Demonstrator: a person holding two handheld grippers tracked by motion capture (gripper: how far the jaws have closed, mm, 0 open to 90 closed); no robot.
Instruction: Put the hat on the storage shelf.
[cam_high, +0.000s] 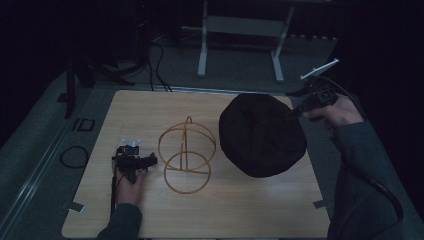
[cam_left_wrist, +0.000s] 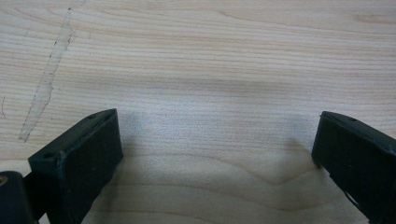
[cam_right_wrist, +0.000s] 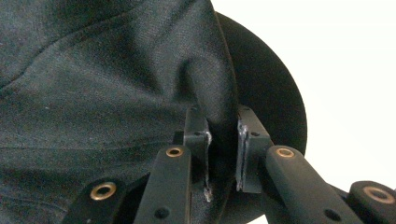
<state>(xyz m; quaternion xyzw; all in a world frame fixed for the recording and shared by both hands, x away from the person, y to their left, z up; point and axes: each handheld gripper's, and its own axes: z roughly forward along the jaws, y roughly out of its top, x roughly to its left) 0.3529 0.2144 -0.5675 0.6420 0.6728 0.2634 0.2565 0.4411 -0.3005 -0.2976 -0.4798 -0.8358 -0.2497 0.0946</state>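
A light wooden table (cam_high: 225, 210) stood in a dark room, with a white metal frame (cam_high: 240, 30) on the grey floor behind it. At the table's left, the person's left hand (cam_high: 129, 186) held the left gripper (cam_high: 134, 161) low over the bare wood, its jaws spread wide with nothing between them. Just beside it, toward the middle, stood a wire stand (cam_high: 185, 155) of golden rings. Right of that, a black cap (cam_high: 261, 135) hung tilted above the table. The right gripper (cam_right_wrist: 223, 140), held in the right hand (cam_high: 337, 114), had its jaws clamped on a fold of the cap's fabric near the brim (cam_right_wrist: 275, 98).
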